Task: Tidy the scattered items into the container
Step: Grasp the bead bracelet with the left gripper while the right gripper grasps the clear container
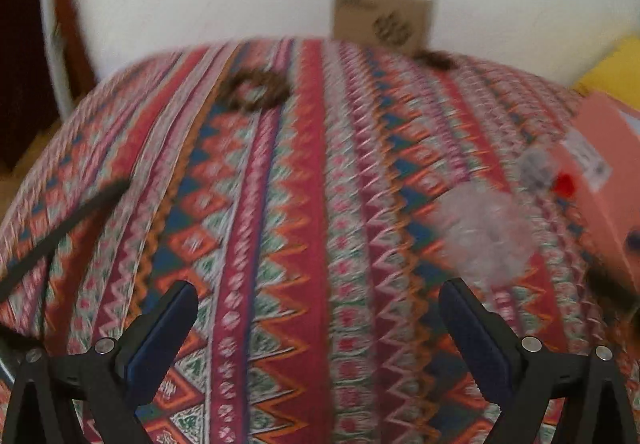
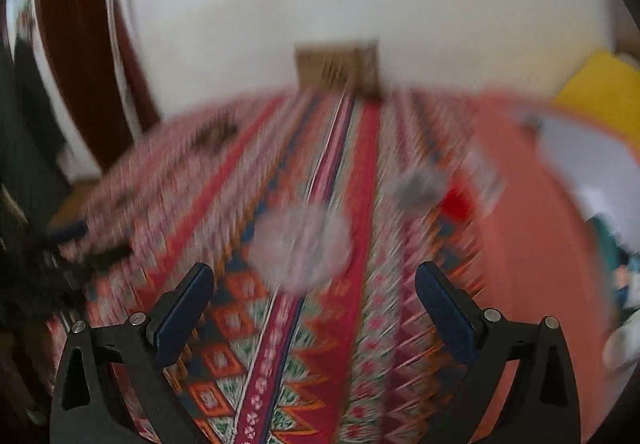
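Several items lie loose on the patterned cloth (image 1: 304, 203): brown scrunchie (image 1: 256, 89), pale translucent scrunchie (image 2: 300, 248), grey piece (image 2: 418, 183), red piece (image 1: 564, 183); pink box (image 2: 532, 244) at right already holds some things; left gripper (image 1: 316, 328) and right gripper (image 2: 314, 308) both spread wide, empty; most tidying remains

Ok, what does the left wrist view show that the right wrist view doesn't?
Left wrist only: a brown ring far back on the cloth, a second brown clump by the cardboard box, and a black strap at left. Right wrist only: the pink box's open white inside. Both: the patterned cloth, cardboard box, pink box, pale fluffy item, grey item, red item, and an open, empty claw.
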{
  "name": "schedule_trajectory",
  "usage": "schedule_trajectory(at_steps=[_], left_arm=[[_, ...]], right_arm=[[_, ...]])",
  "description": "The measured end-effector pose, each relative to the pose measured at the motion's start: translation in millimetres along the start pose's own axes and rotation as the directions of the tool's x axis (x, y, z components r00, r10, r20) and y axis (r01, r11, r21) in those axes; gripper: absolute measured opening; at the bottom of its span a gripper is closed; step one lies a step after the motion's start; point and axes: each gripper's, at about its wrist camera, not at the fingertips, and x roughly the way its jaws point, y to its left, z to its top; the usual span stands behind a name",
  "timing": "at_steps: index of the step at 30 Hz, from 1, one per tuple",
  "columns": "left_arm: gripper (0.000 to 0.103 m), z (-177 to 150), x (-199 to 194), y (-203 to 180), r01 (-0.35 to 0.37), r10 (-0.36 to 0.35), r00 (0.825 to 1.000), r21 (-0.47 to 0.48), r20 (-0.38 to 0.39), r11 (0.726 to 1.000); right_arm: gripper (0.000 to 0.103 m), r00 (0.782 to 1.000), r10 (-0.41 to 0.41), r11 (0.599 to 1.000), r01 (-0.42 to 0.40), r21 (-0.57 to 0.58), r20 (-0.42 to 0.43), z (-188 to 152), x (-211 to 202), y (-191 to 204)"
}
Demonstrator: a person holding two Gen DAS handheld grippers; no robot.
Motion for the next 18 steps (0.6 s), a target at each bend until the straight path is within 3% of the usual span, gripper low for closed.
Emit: schedule_trajectory(at_steps=[3, 7, 14, 18], left_arm=[[0.1, 7.6, 25.0, 16.1, -0.007, 0.005, 0.999, -0.052, -0.032, 0.999], [0.1, 31.8, 72.6, 27.1, -0.029, 0.023, 0.996, -0.065, -0.092, 0.997], [0.1, 97.4, 164.0, 35.1, -0.111, 0.101, 0.983, -0.058, -0.154, 0.992], [0.102, 144.8, 206.6, 31.0, -0.148, 0.144, 0.983, -0.029, -0.113, 0.989]], right_arm=[[0.102, 0.994, -0.023, 0.999, 0.019, -0.034, -0.108, -21.2, 40.1, 5.6], [0.103, 0.983, -0.072, 0.997, 0.063, -0.053, -0.171, -31.9, 75.0, 1.9], [0.103, 0.985, -0.088, 0.996, 0.082, -0.041, -0.147, 6.1, 117.1, -3.0], [0.103, 0.991, -0.085, 0.994, 0.077, -0.078, -0.103, 22.0, 139.4, -1.6]])
